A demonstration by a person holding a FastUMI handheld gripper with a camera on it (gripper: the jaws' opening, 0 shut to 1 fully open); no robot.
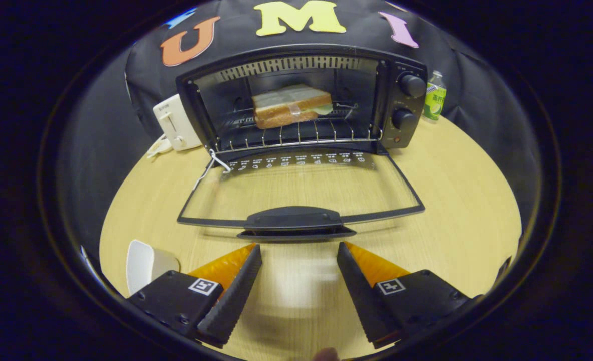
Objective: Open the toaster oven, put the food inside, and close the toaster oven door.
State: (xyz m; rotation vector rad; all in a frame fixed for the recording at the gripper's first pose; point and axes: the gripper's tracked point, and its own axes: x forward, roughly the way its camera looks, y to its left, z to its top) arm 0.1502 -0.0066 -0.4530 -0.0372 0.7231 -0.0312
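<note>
While my gripper (299, 250) hovers over the wooden table (452, 200), its fingers stand spread apart with nothing between them. Just ahead of them lies the door handle (294, 219) of the toaster oven (301, 100); the glass door (301, 188) is folded fully down toward me. A sandwich (290, 105) rests on the wire rack (296, 135) inside the cavity. Two knobs (413, 85) sit on the oven's right panel. Beside the oven I note a white toaster (175, 123) on one side, a green-labelled bottle (434, 96) on the other. A white dish (146, 263) lies near my left finger.
</note>
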